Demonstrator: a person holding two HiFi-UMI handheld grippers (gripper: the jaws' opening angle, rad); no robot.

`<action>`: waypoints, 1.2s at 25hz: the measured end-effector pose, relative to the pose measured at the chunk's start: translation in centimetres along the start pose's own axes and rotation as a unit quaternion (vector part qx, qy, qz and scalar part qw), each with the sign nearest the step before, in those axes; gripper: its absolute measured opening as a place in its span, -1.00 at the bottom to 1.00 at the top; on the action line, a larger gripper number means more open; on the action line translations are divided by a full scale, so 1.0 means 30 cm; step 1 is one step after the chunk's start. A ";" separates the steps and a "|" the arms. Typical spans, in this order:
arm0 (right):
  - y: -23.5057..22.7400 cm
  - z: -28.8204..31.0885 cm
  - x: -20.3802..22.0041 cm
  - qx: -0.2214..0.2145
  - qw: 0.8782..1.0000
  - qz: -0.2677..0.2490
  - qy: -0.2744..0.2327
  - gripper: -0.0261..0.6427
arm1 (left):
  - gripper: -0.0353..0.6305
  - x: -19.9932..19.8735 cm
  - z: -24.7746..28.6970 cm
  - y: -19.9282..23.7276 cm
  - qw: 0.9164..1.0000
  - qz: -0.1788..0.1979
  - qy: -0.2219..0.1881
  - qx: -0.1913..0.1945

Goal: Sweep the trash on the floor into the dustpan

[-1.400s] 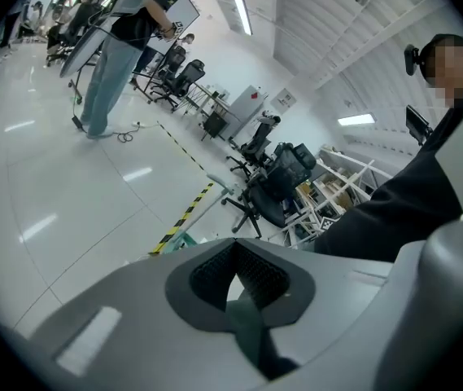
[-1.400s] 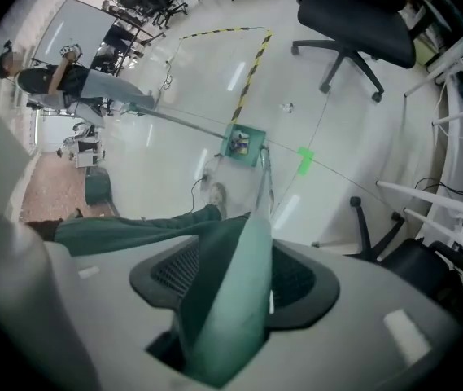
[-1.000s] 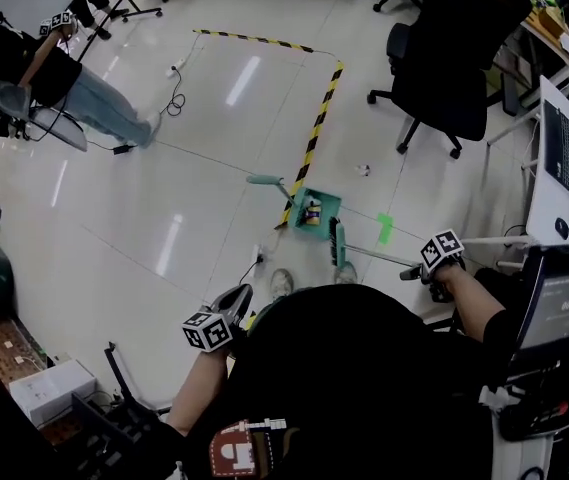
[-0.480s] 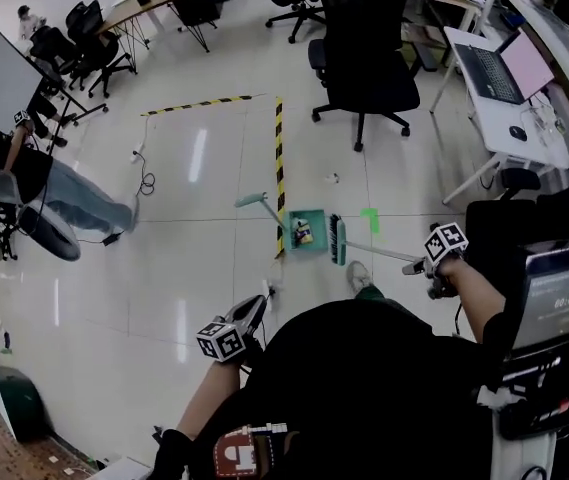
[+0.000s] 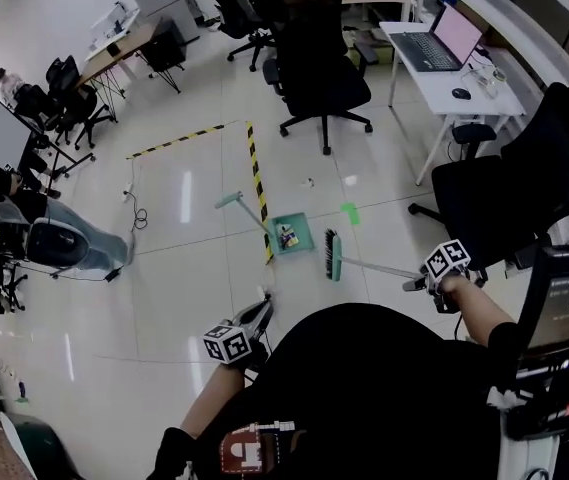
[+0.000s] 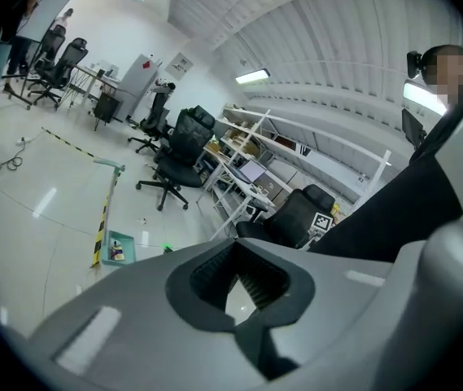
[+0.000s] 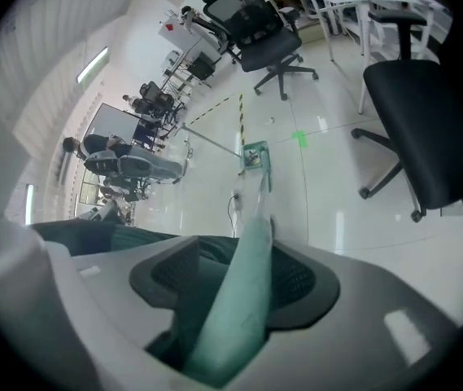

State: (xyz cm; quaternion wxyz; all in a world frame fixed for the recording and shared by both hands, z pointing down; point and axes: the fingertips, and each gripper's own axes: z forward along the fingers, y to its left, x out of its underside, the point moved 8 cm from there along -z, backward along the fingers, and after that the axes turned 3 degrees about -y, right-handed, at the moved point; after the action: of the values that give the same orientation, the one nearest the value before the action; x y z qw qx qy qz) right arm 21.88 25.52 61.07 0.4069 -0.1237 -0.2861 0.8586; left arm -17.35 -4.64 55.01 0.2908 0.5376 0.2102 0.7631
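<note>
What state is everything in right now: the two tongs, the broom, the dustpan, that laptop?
Left tongs: shut, holding nothing.
Right tongs: shut on the handle of the broom.
Broom: head down on the floor, just beside the dustpan.
Dustpan: sitting on the floor, handle up, trash inside.
Laptop: lid open.

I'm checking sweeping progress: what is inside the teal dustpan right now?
The dustpan holds one small piece of trash, dark with yellow. Its kind is too small to tell, and anything beneath it is covered.
</note>
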 end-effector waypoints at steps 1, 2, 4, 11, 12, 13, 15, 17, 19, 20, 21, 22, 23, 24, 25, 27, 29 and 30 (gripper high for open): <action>-0.031 -0.021 0.067 -0.003 1.000 0.000 -0.003 -0.17 | -0.90 0.033 0.000 -0.054 1.000 -0.001 -0.004 0.005; -0.066 -0.044 0.136 -0.007 1.000 0.001 -0.006 -0.17 | -0.90 0.072 0.002 -0.109 1.000 -0.004 -0.010 0.008; -0.144 -0.096 0.276 -0.016 1.000 0.005 -0.013 -0.17 | -0.90 0.167 0.011 -0.220 1.000 -0.011 -0.021 0.008; -0.368 -0.277 0.719 -0.044 0.999 0.014 -0.022 -0.17 | -0.90 0.518 0.018 -0.628 0.998 -0.047 -0.049 0.012; -0.392 -0.297 0.781 -0.050 0.998 0.023 -0.022 -0.17 | -0.90 0.555 0.002 -0.680 0.998 -0.043 -0.046 0.015; -0.410 -0.313 0.841 -0.055 0.998 0.034 -0.023 -0.17 | -0.90 0.584 -0.021 -0.722 0.998 -0.039 -0.044 0.016; -0.417 -0.322 0.954 -0.059 0.997 0.050 -0.022 -0.17 | -0.90 0.625 -0.095 -0.778 0.998 -0.034 -0.046 0.011; -0.407 -0.305 1.047 -0.054 0.997 0.052 -0.016 -0.17 | -0.90 0.651 -0.175 -0.803 0.998 -0.032 -0.051 0.003; -0.414 -0.289 1.092 -0.047 0.998 0.050 -0.007 -0.17 | -0.90 0.671 -0.210 -0.804 0.998 -0.031 -0.059 -0.006; -0.419 -0.283 1.100 -0.045 0.998 0.048 -0.005 -0.17 | -0.90 0.679 -0.215 -0.798 0.997 -0.032 -0.064 -0.009; -0.419 -0.277 1.108 -0.044 0.998 0.047 -0.003 -0.17 | -0.90 0.684 -0.222 -0.790 0.997 -0.034 -0.069 -0.012; -0.407 -0.267 1.120 -0.045 0.998 0.045 -0.004 -0.17 | -0.90 0.688 -0.237 -0.779 0.997 -0.036 -0.074 -0.012; -0.384 -0.254 1.141 -0.045 0.998 0.044 -0.005 -0.17 | -0.90 0.692 -0.266 -0.766 0.996 -0.037 -0.076 -0.009; -0.349 -0.237 1.170 -0.046 0.998 0.045 -0.008 -0.17 | -0.90 0.697 -0.306 -0.749 0.996 -0.038 -0.075 -0.004; -0.309 -0.220 1.202 -0.047 0.998 0.049 -0.012 -0.17 | -0.90 0.703 -0.350 -0.729 0.997 -0.038 -0.072 0.002; -0.232 -0.193 1.252 -0.046 0.997 0.061 -0.024 -0.17 | -0.90 0.717 -0.429 -0.688 0.997 -0.040 -0.064 0.018; -0.165 -0.163 1.282 -0.045 0.995 0.080 -0.043 -0.17 | -0.90 0.728 -0.497 -0.646 0.998 -0.032 -0.044 0.032; -0.131 -0.147 1.290 -0.044 0.994 0.089 -0.055 -0.16 | -0.90 0.730 -0.529 -0.625 0.999 -0.024 -0.031 0.037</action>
State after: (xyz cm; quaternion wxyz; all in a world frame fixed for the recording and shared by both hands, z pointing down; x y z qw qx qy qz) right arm 1.60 59.01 60.62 0.3066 -0.1196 -0.3336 0.8834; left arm -33.76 23.82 53.12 0.2952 0.5666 0.2422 0.7302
